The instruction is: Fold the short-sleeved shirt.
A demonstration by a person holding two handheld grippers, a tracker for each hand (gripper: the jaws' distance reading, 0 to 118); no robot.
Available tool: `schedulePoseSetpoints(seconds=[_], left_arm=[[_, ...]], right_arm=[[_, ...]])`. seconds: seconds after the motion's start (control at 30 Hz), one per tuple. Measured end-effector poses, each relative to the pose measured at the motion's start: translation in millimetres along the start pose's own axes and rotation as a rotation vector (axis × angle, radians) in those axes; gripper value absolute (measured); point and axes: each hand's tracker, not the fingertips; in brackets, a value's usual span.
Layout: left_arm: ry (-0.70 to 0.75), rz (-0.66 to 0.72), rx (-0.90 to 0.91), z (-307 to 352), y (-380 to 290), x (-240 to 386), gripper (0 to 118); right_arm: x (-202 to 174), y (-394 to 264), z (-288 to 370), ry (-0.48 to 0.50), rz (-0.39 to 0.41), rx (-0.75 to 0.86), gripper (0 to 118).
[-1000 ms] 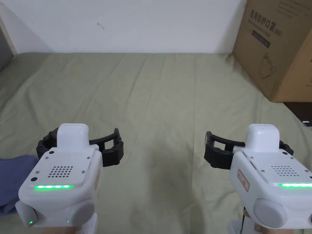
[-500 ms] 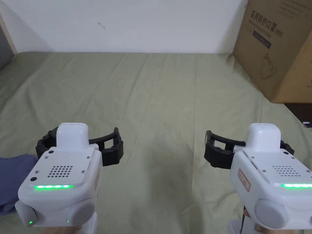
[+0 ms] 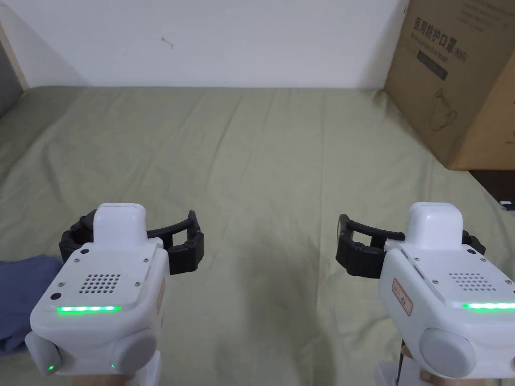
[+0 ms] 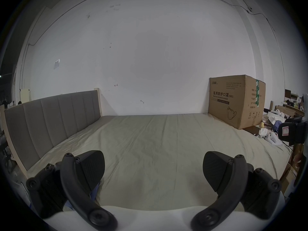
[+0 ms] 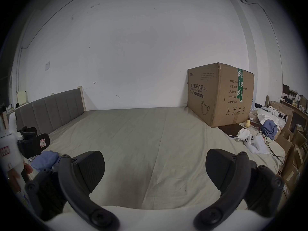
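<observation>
A crumpled blue shirt [image 3: 20, 296] lies on the green bed sheet [image 3: 261, 166] at the near left edge, partly hidden behind my left gripper's body. My left gripper [image 3: 132, 240] hovers just right of it, open and holding nothing. Farther right, my right gripper [image 3: 410, 242] is also open and holds nothing. In the left gripper view the jaws of the left gripper [image 4: 153, 169] stand wide apart, with a sliver of the shirt [image 4: 95, 191] beside the left jaw. The right gripper view has the right gripper [image 5: 155, 168] spread wide, with the shirt [image 5: 45, 159] to its left.
A large cardboard box [image 3: 452, 80] stands on the bed's far right corner against the white wall. A grey padded headboard [image 4: 50, 118] runs along the left side. Right of the bed lie papers, a white controller [image 5: 250, 141], cables and more boxes.
</observation>
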Motion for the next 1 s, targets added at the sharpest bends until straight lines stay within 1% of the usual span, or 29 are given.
schedulePoseSetpoints(seconds=[0.53, 0.7, 0.77, 0.8, 0.83, 0.9, 1.0], left_arm=[[-0.002, -0.005, -0.002, -0.2, -0.1, 2.4, 116], [-0.006, -0.007, -0.007, 0.5, 4.0, 3.8, 116], [0.002, -0.003, -0.01, 2.5, 7.2, 5.5, 116], [0.006, 0.003, -0.013, 3.8, 7.9, 5.9, 116], [0.008, 0.015, -0.014, 5.5, 7.6, 6.2, 116], [0.013, 0.047, -0.044, 8.7, 5.8, 8.2, 116], [-0.002, 0.08, -0.073, 16.8, -6.6, 11.2, 116]], right_arm=[[0.7, 0.9, -1.2, 0.001, -0.002, -0.003, 118], [-1.3, 7.8, -1.9, -0.058, -0.005, -0.044, 118], [0.4, 19.4, -4.5, -0.051, -0.039, -0.176, 118], [2.9, 26.7, -6.2, -0.043, -0.087, -0.244, 118], [5.3, 32.5, -6.2, -0.056, -0.138, -0.284, 118], [7.6, 41.2, -2.0, -0.072, -0.205, -0.326, 118], [6.4, 48.1, 10.1, -0.077, -0.217, -0.428, 112]])
